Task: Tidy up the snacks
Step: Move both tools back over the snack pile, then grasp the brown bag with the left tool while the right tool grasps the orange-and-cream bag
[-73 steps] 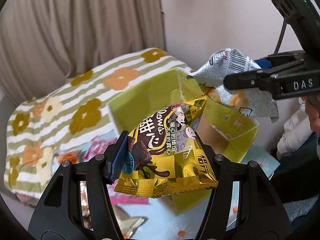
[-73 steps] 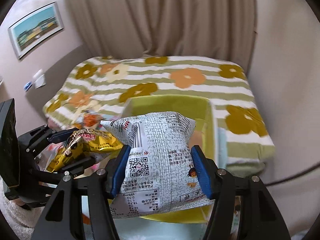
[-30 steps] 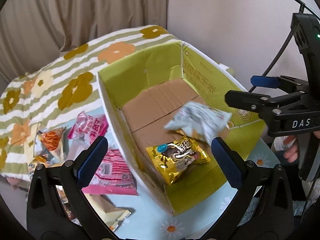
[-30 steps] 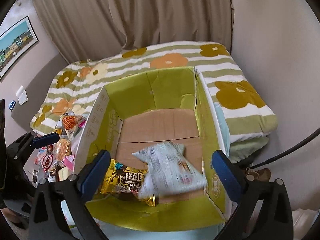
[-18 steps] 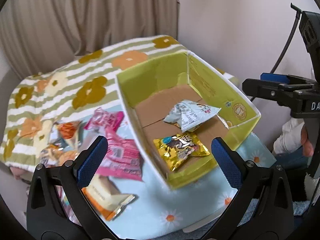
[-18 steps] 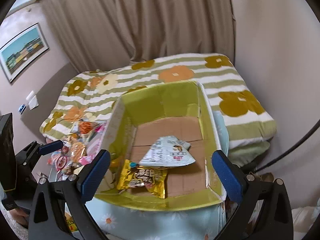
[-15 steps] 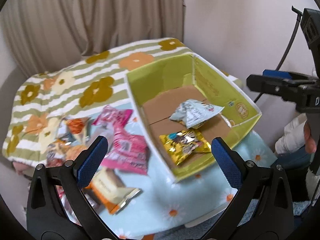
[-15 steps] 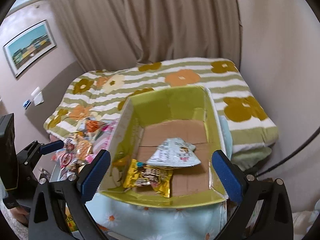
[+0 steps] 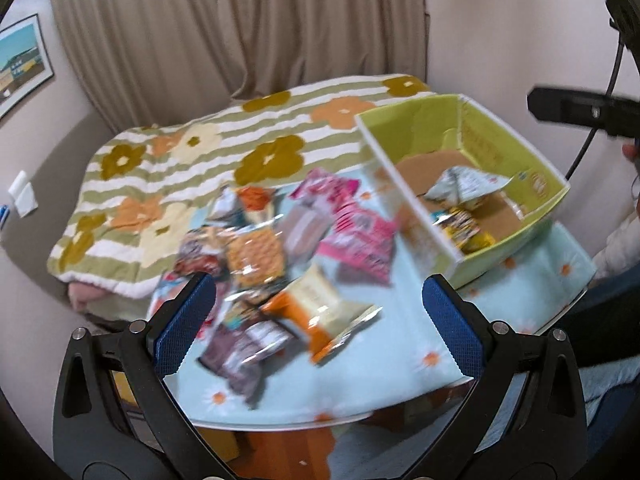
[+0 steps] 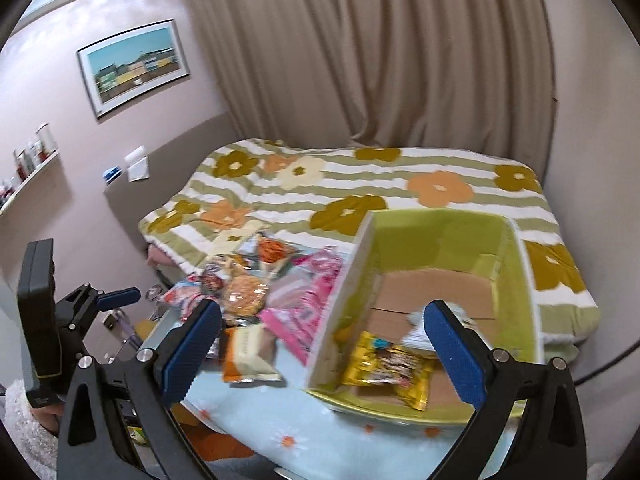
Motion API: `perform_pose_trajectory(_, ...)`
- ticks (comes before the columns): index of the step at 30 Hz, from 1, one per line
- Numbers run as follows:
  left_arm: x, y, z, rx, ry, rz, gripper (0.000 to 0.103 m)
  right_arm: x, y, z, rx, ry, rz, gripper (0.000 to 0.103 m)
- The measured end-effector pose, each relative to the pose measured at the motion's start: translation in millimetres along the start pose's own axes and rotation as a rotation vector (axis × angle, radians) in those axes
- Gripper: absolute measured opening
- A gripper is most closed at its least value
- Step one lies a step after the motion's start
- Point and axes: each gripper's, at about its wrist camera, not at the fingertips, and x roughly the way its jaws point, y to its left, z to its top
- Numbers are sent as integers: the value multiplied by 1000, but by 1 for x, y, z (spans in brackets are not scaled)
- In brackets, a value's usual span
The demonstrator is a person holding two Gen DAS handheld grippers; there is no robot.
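A green cardboard box (image 9: 538,178) (image 10: 520,280) stands at the right of a small table. It holds a yellow chocolate snack packet (image 10: 390,368) (image 9: 460,224) and a grey-white bag (image 9: 464,186). A pile of loose snacks lies left of the box: pink packets (image 9: 360,228) (image 10: 306,304), an orange-and-cream packet (image 9: 320,306) (image 10: 246,354), a waffle packet (image 9: 256,254) and a brown packet (image 9: 244,354). My left gripper (image 9: 320,320) is open and empty above the pile. My right gripper (image 10: 322,344) is open and empty above the box's left wall.
The table has a light blue daisy cloth (image 9: 400,360) (image 10: 256,420). Behind it is a bed with a green striped flower blanket (image 9: 180,168) (image 10: 360,184), then a curtain. The other gripper shows at the left edge of the right wrist view (image 10: 80,312).
Both grippers let their packets go into the box and opened wide. Both views have since swung left, from the box toward the snack pile.
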Motion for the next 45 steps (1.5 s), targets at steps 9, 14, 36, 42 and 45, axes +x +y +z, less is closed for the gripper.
perform_pose_trajectory(9,21,74,-37,57,62,-45,102,54,65,-7,-8,24,17,101)
perform_pose_trajectory(14,46,96,-55,113,105,-102,102,90,86,-23,39,78,6,101)
perform_pose_trajectory(36,162,100,-108,290,249,-312,99,214,101,-107,9,329,-90,101)
perform_pose_trajectory(42,177,99,-110,272,299,-320,85,231,103,-112,-19,370,-83,101)
perform_pose_trajectory(45,179,99,-113,285,310,-290,72,235,103,-112,-24,381,-76,100)
